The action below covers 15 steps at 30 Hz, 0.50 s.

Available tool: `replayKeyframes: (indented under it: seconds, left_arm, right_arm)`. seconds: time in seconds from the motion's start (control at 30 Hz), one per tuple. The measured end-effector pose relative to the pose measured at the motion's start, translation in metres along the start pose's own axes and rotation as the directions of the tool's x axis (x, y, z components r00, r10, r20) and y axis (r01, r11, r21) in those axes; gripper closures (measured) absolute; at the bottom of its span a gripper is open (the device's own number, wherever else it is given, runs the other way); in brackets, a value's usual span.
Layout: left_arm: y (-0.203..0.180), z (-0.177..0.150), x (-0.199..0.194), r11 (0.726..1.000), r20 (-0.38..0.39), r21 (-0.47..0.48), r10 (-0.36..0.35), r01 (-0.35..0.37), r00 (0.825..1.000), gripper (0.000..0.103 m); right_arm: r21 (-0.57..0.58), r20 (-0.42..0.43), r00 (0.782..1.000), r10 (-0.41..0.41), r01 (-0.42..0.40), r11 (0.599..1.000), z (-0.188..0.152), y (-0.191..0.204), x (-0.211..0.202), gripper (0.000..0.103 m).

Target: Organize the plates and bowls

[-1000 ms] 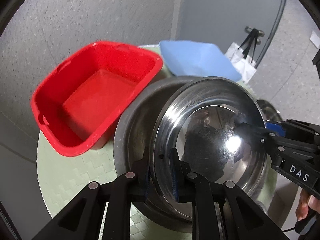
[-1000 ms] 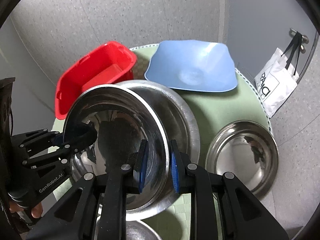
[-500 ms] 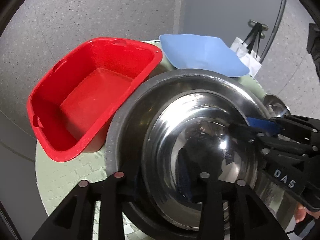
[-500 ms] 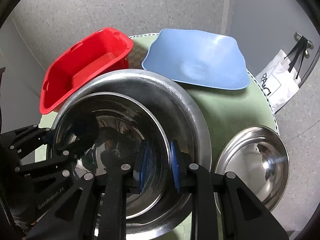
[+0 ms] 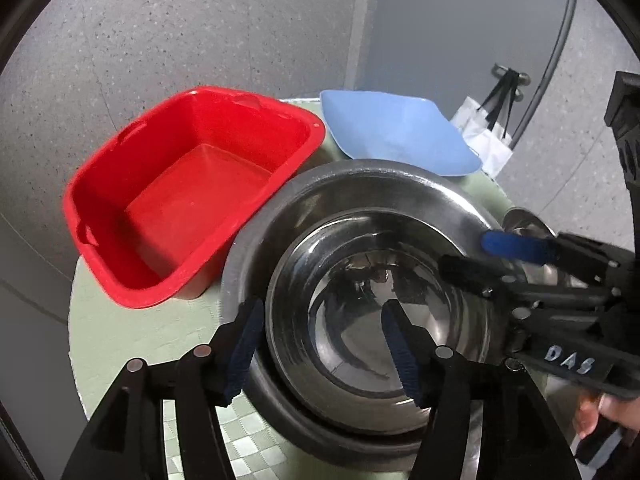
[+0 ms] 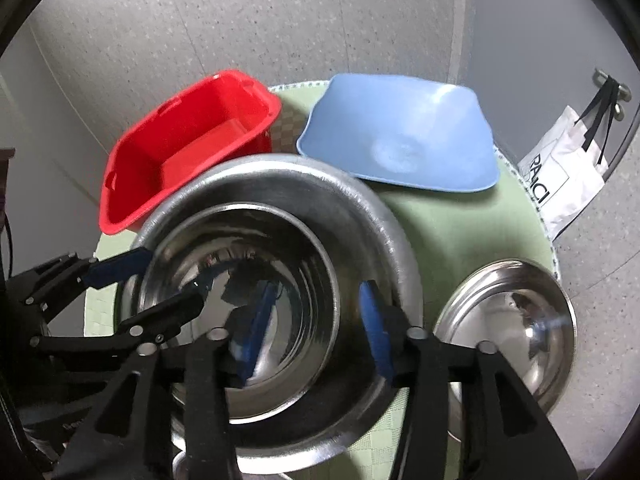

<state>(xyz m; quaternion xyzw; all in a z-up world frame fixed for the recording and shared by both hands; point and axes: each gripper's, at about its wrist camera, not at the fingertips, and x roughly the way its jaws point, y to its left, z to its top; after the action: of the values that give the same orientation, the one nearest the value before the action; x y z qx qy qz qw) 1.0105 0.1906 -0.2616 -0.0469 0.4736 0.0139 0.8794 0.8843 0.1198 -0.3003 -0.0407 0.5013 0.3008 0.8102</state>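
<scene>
The smaller steel bowl [image 5: 380,320] sits nested inside the large steel basin [image 5: 320,200], its rim lying below the basin's rim all the way round, with a band of basin wall showing between the two edges. The left gripper [image 5: 324,344] has its jaws spread wide — one blue pad outside the basin's near rim, the other down inside the smaller bowl — and grips nothing. The right gripper [image 6: 318,320] is likewise released: its left finger [image 6: 256,320] hangs inside the smaller bowl and its right finger [image 6: 374,328] stands over the basin's wall, straddling the bowl's rim without pinching it.

The basin fills the middle of the round green-matted table [image 6: 460,216]. On its far left the red plastic tub [image 5: 192,184] stands just beside it, the tub's corner close against the basin's rim. Behind the basin lies the blue square plate [image 6: 400,136], its near edge just beyond the basin's far rim. To the right a shallow steel dish [image 6: 516,320] rests near the table's edge — a strip of bare mat separates it from the basin. The widest open mat lies between the blue plate and that dish. A white paper bag [image 6: 560,176] hangs off the table against the wall.
</scene>
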Motion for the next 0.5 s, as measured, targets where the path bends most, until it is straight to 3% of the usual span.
replayKeyframes:
  seconds: [0.13,0.5]
  left_arm:
    - [0.004,-0.005,-0.019,0.999,0.036,-0.014,0.035,-0.035,0.999,0.035]
    - [0.01,-0.019,-0.061,0.99,0.078,-0.123,0.08,-0.07,0.994,0.03]
  right_arm:
    - [0.004,0.034,0.999,0.012,-0.012,1.0,0.006,-0.006,-0.016,0.044]
    - [0.03,0.103,0.994,0.025,-0.028,0.999,0.021,-0.049,-0.046,0.038]
